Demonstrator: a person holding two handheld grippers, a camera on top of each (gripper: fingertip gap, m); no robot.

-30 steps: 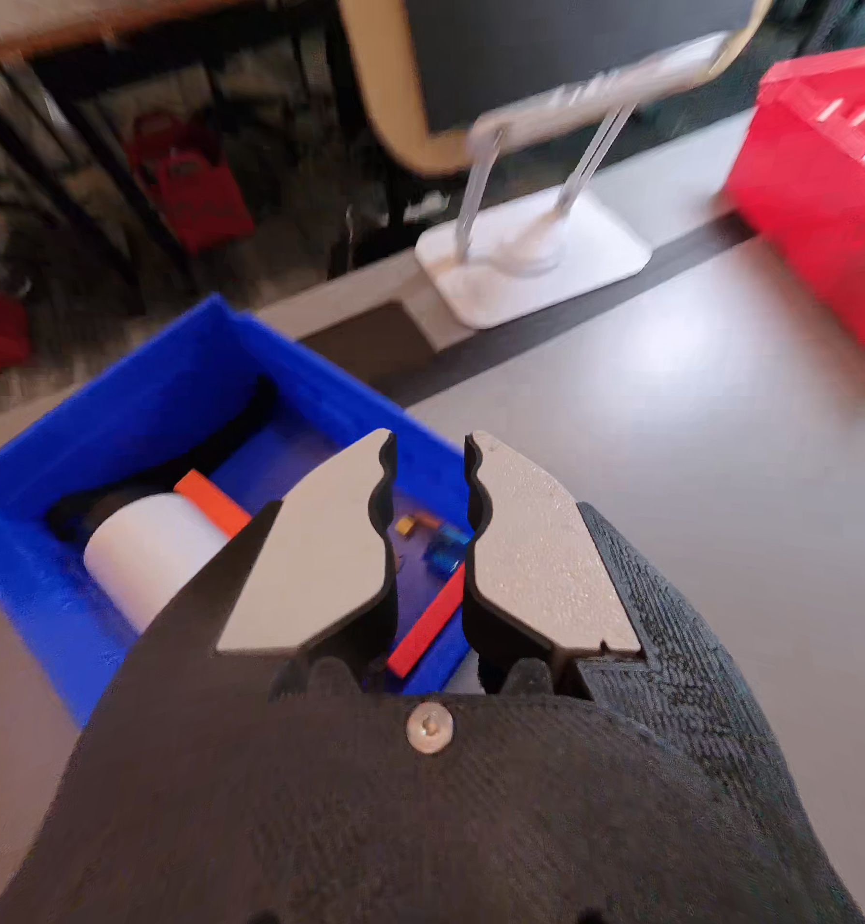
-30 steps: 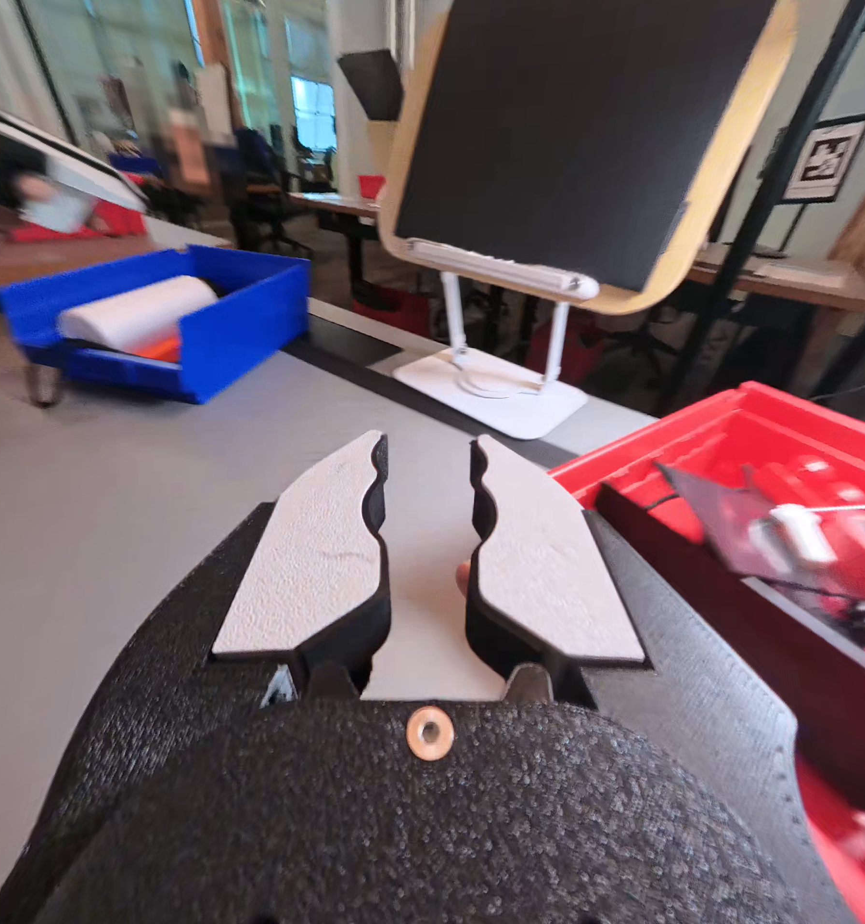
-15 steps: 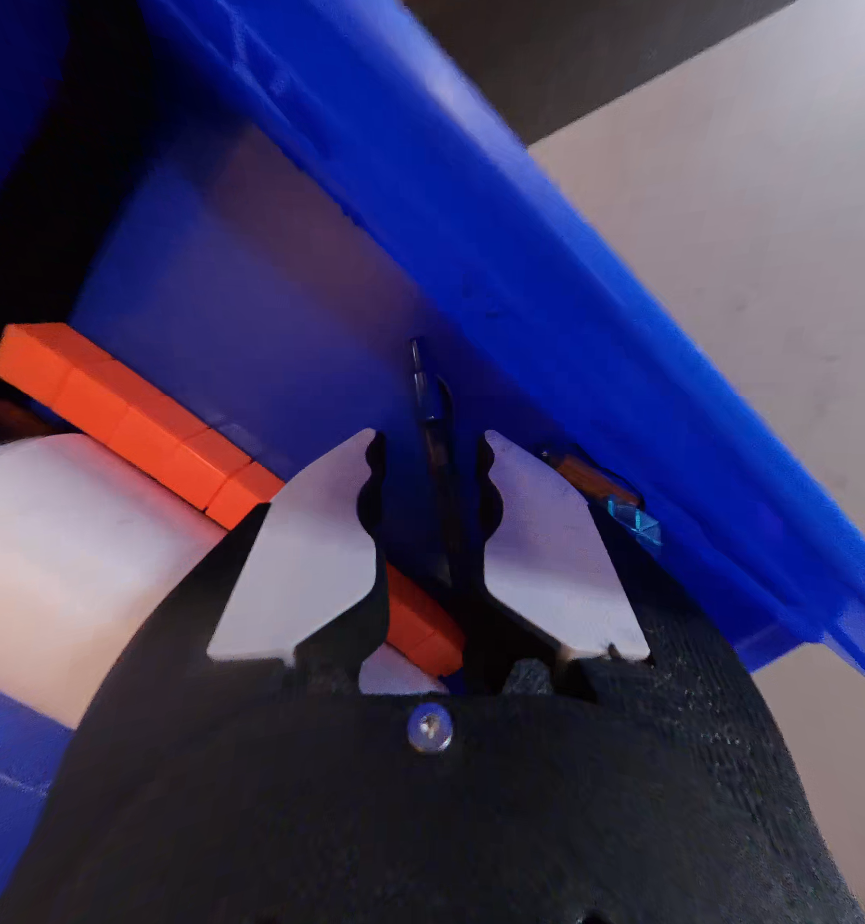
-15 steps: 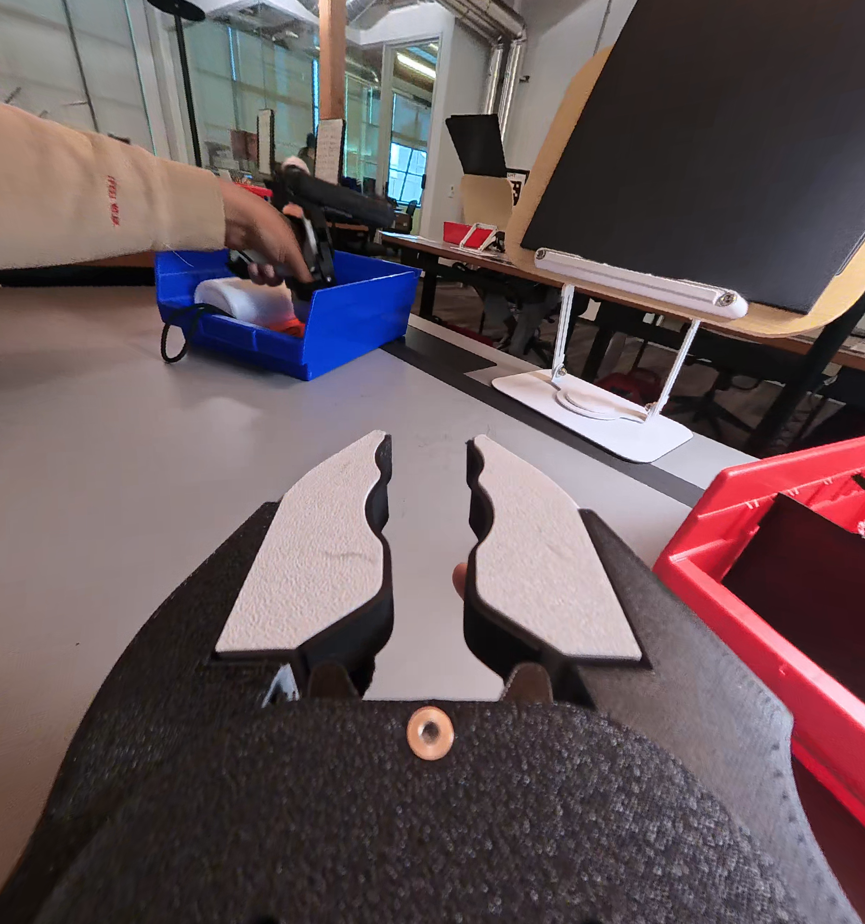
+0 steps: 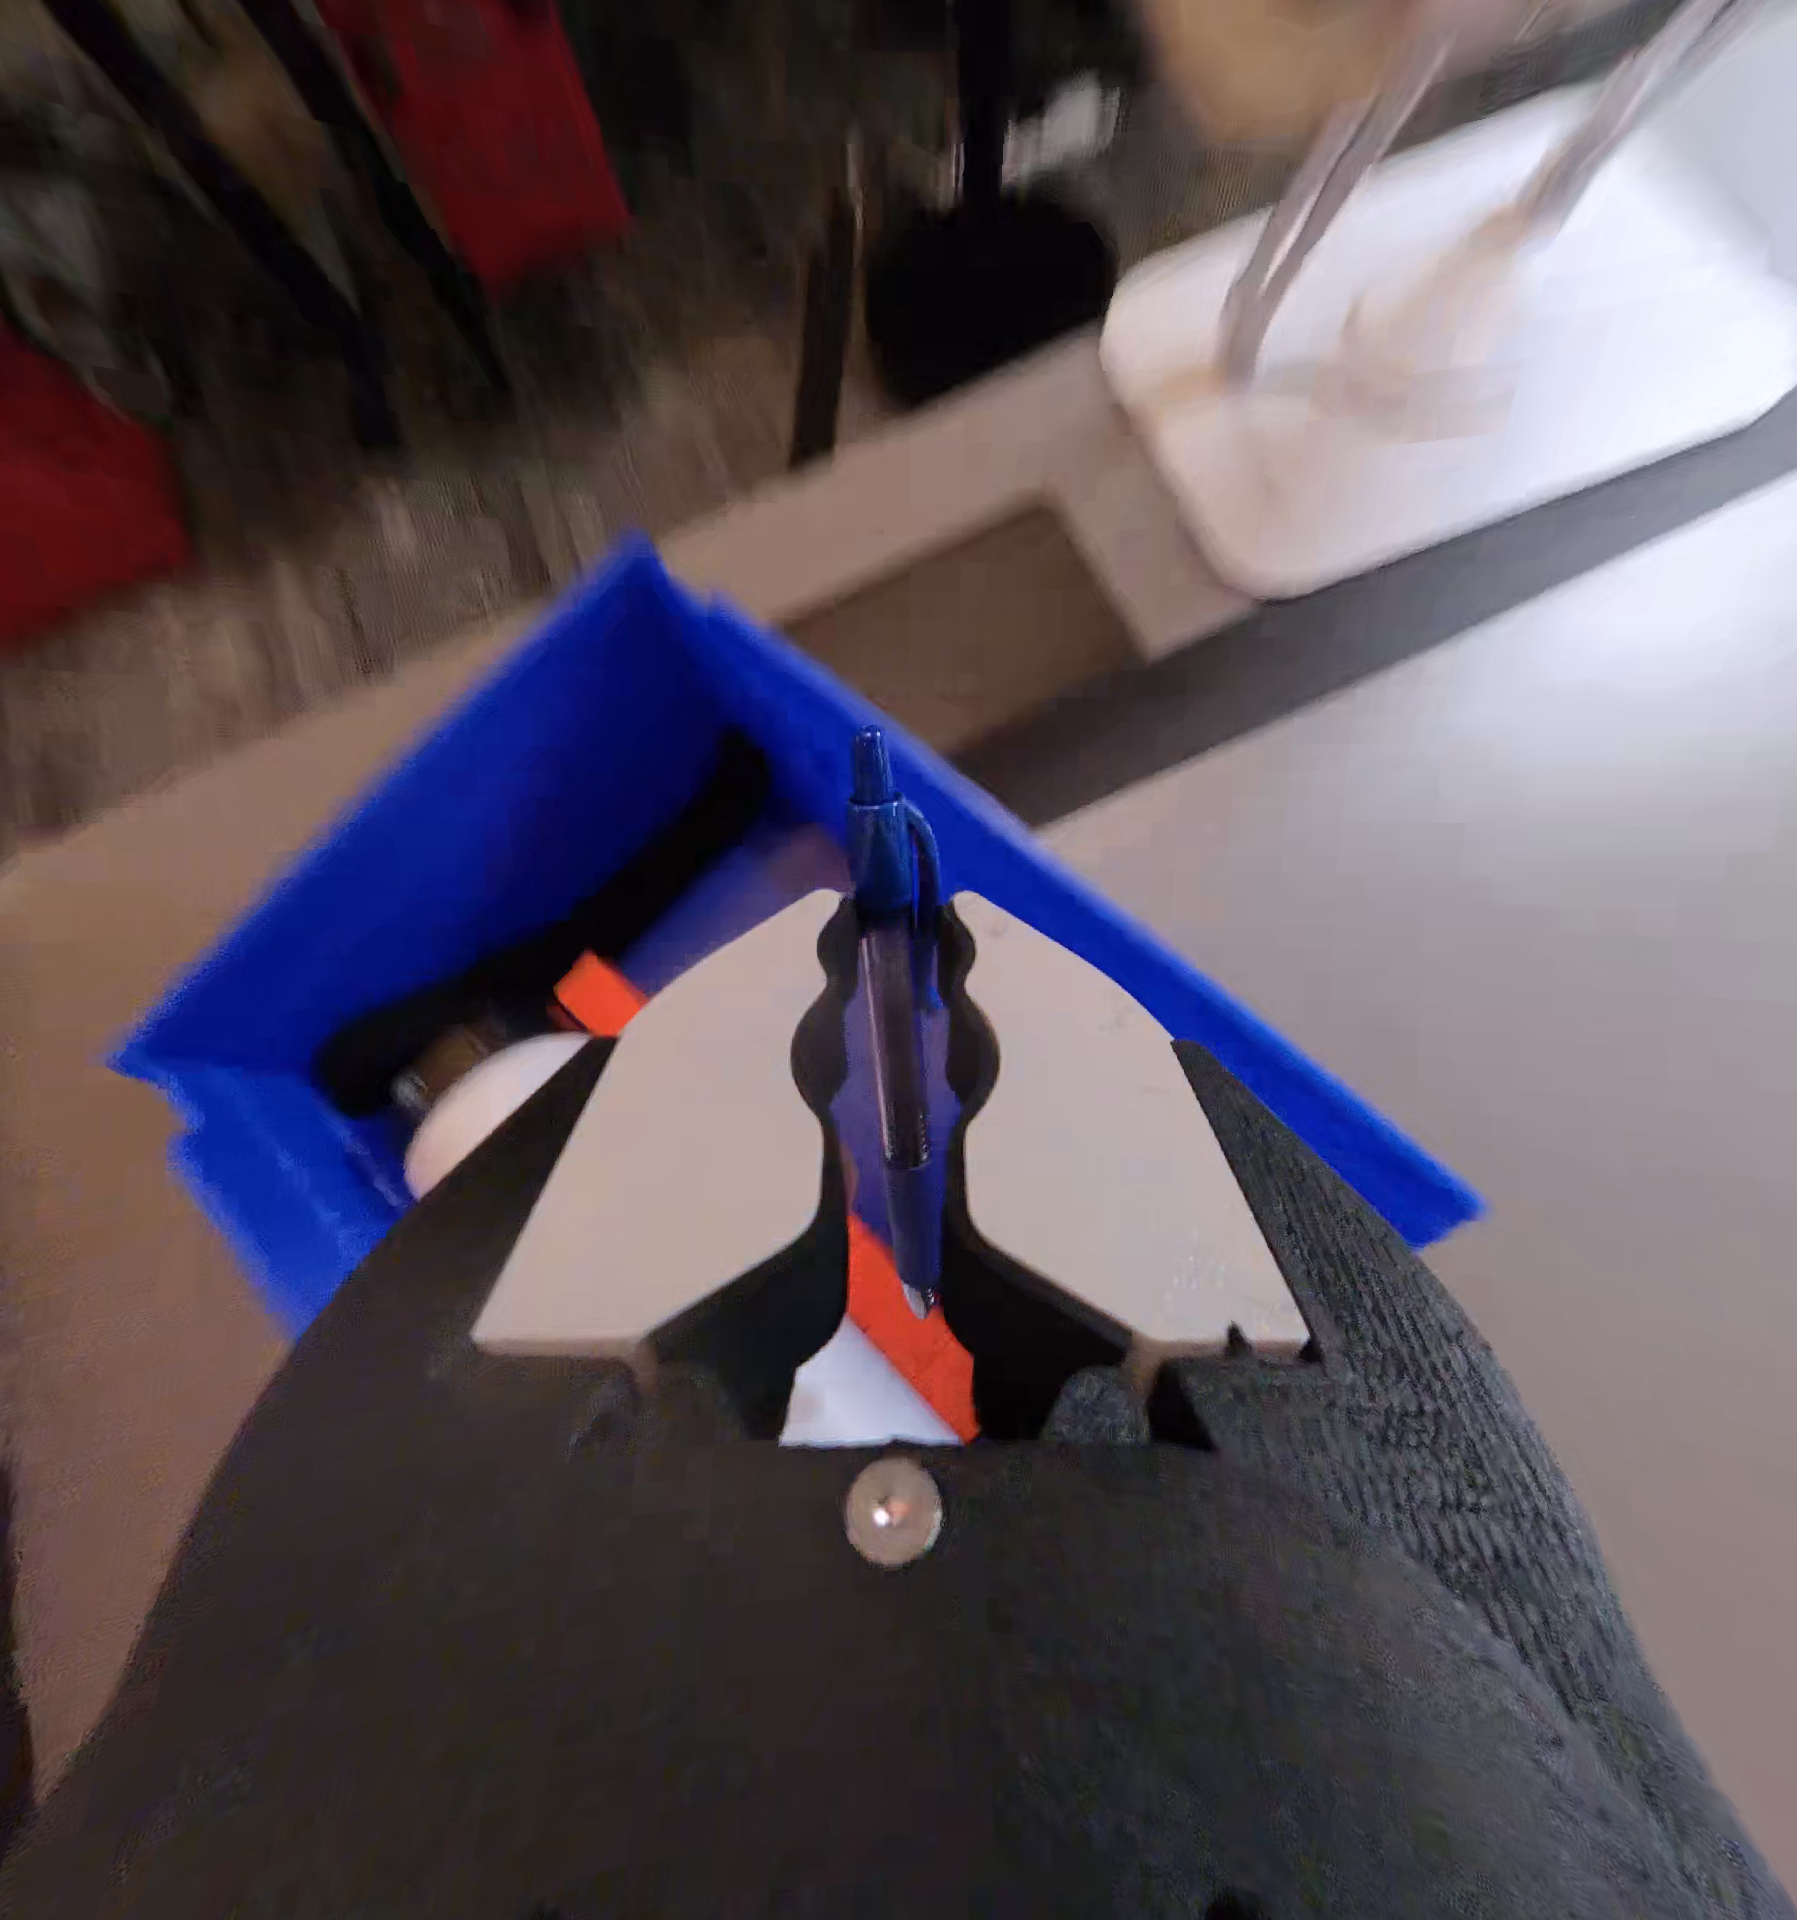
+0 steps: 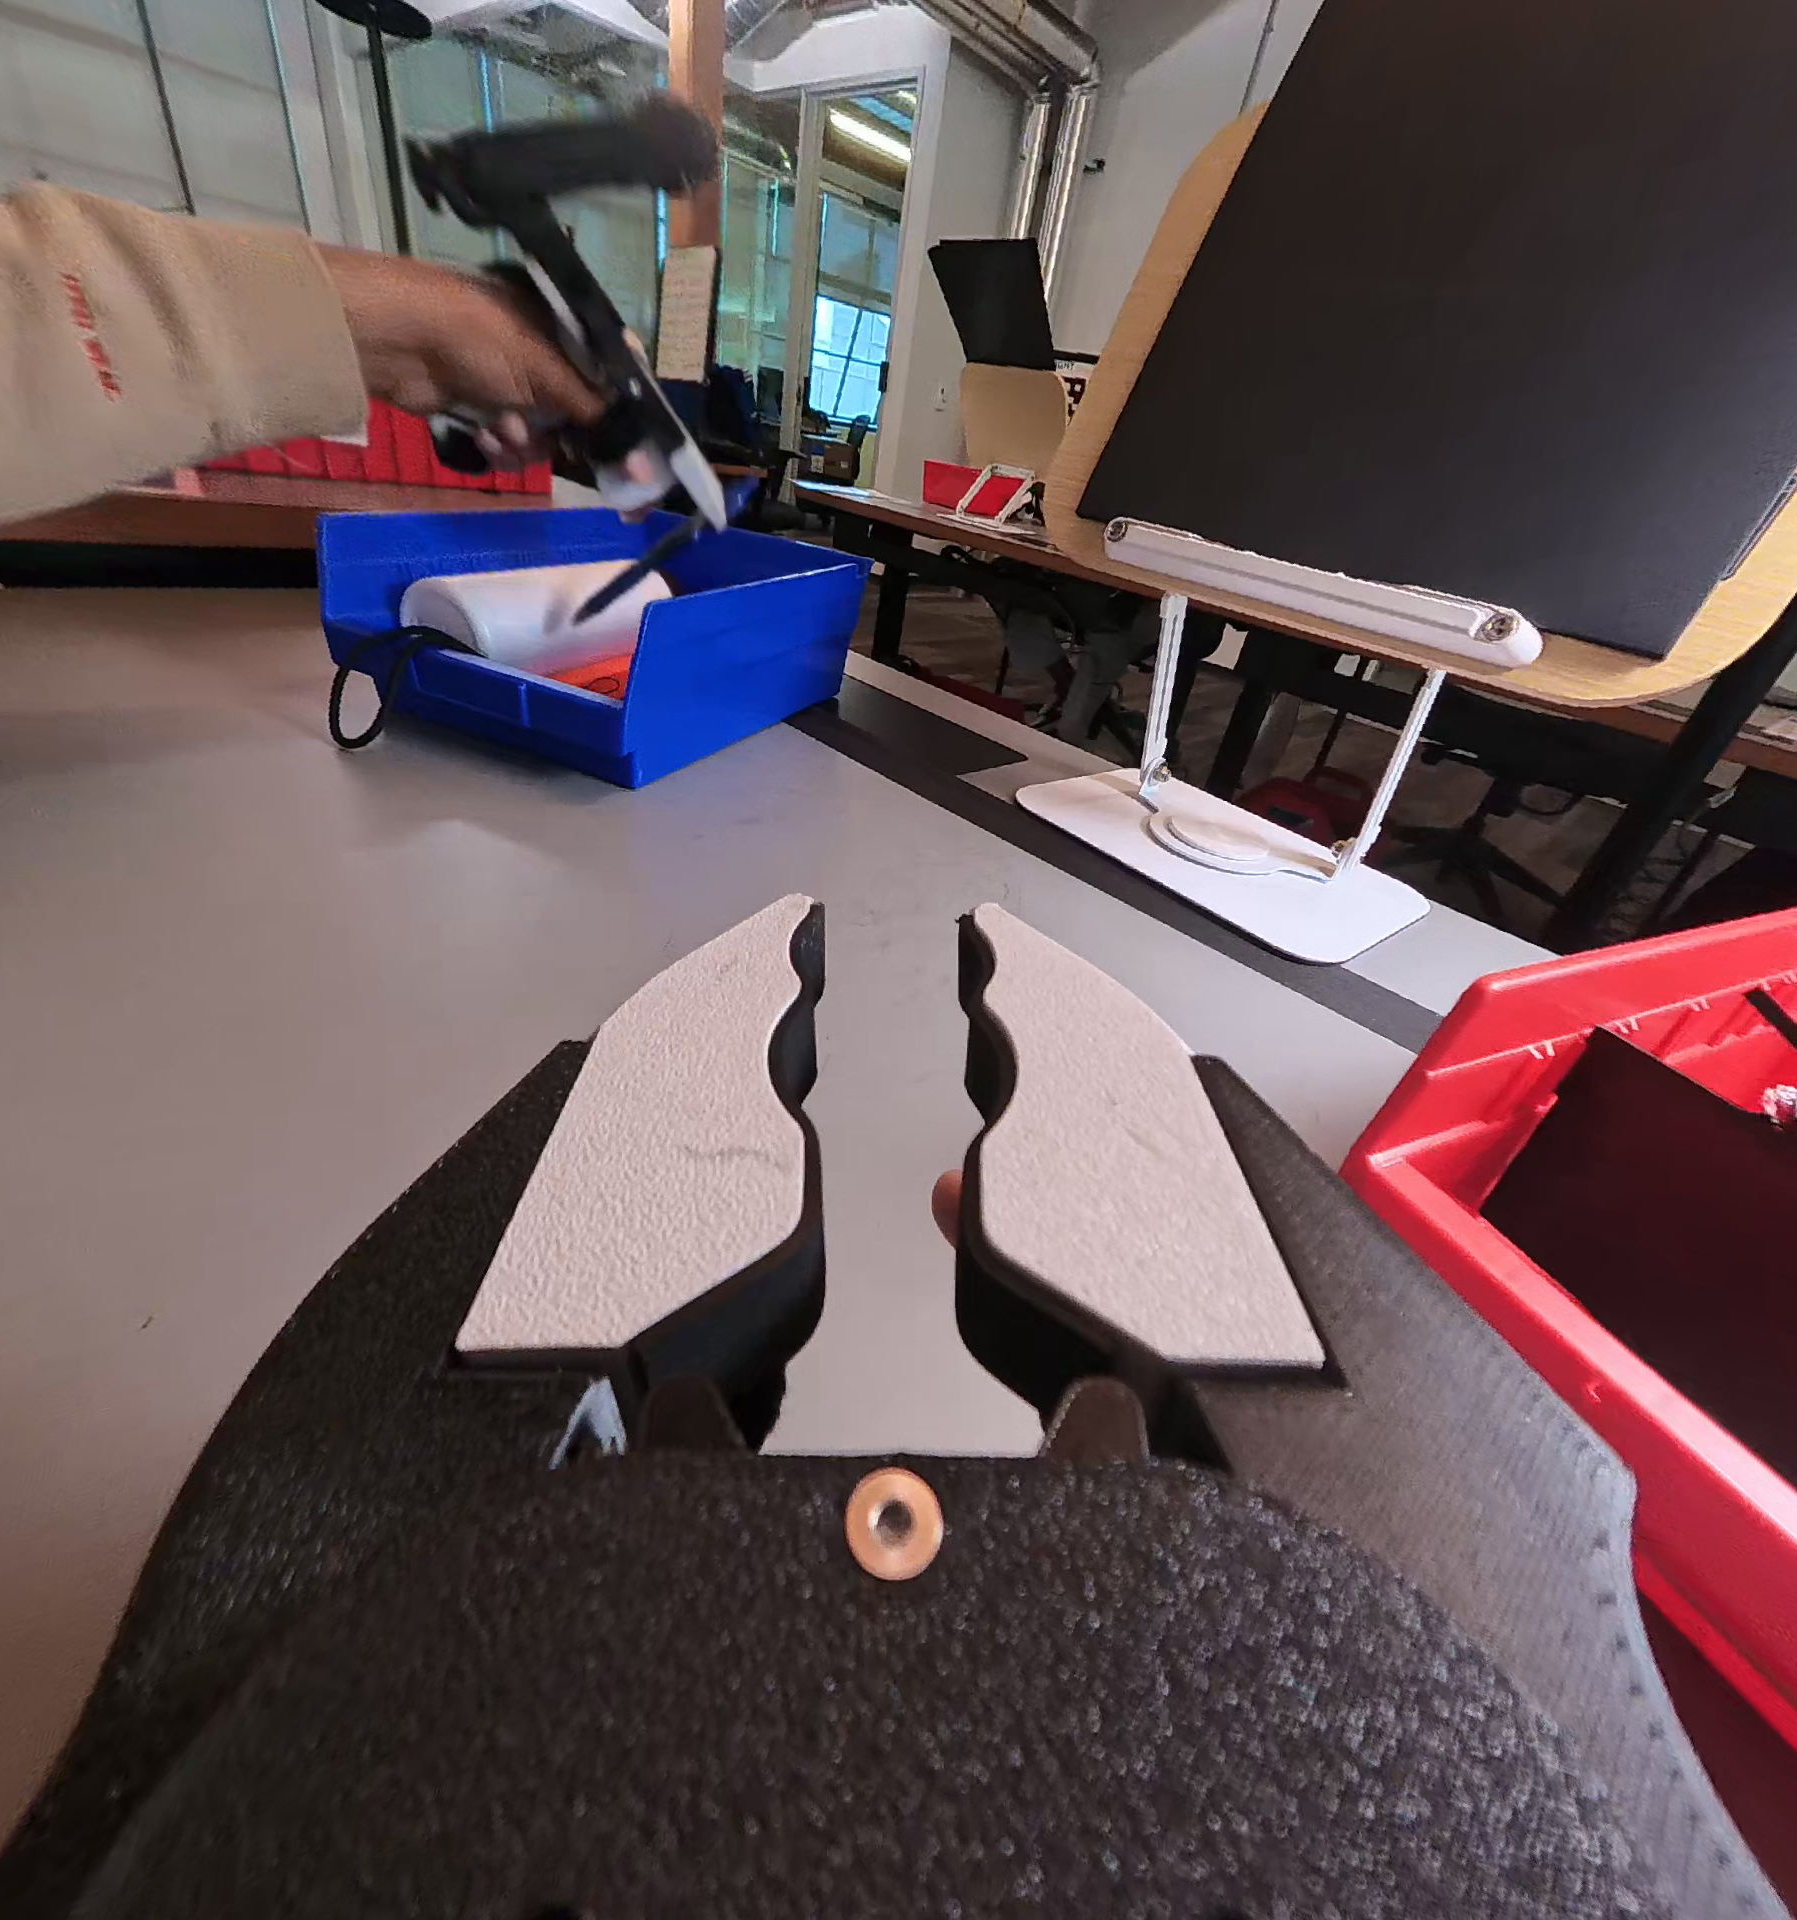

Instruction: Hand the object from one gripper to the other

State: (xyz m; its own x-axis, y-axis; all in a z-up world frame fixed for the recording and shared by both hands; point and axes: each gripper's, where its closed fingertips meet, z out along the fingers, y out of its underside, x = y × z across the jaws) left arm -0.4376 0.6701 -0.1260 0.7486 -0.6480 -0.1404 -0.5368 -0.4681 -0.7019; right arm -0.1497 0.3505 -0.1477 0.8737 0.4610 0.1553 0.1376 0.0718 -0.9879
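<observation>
Left gripper (image 5: 892, 914), its fingers closed on a blue retractable pen (image 5: 894, 997), which is clamped near the clip end with the writing tip pointing back toward the camera. The pen is held above the blue bin (image 5: 1081, 935), which contains a white cylinder (image 5: 478, 1101) and an orange bar (image 5: 904, 1340). In the right wrist view, the left gripper and pen appear over the same bin. Right gripper (image 6: 892, 935), its fingers parted with nothing between them, held above the grey table (image 6: 250, 987) beside a red bin (image 6: 1496, 1091). A white tablet stand (image 6: 1289, 894) lies beyond.
</observation>
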